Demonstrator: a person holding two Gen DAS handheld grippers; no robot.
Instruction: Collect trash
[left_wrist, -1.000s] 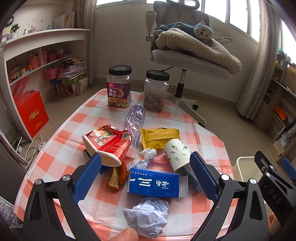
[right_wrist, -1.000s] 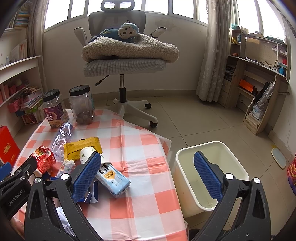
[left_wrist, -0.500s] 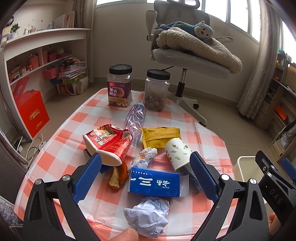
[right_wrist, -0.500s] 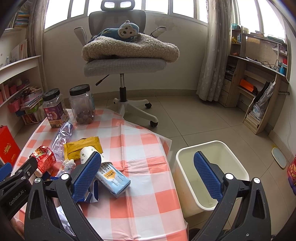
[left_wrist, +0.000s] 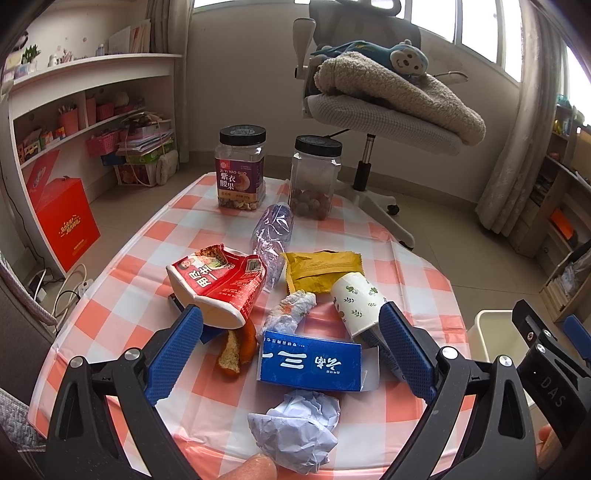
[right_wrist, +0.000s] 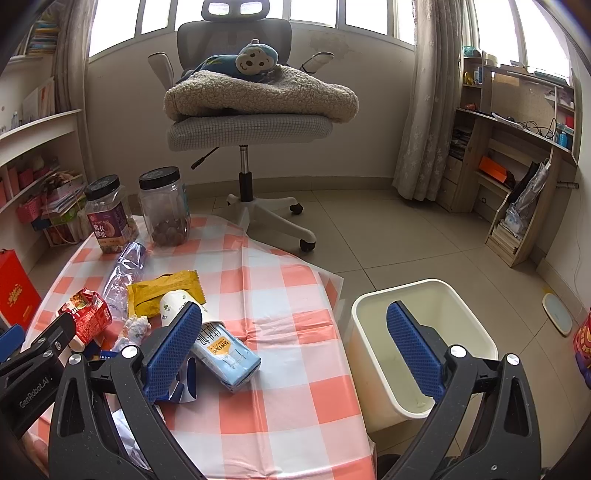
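Crumpled paper ball (left_wrist: 295, 428) lies low-centre between the spread left gripper (left_wrist: 291, 341) fingers; right gripper (right_wrist: 295, 349) likewise released, empty.

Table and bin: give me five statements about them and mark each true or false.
1. The left gripper is open and holds nothing. True.
2. The bin stands on the table. False: it stands on the floor beside the table.
3. The paper cup lies on its side. True.
4. The two jars have white lids. False: both lids are black.
5. The crumpled paper lies nearer the left gripper than the blue box. True.
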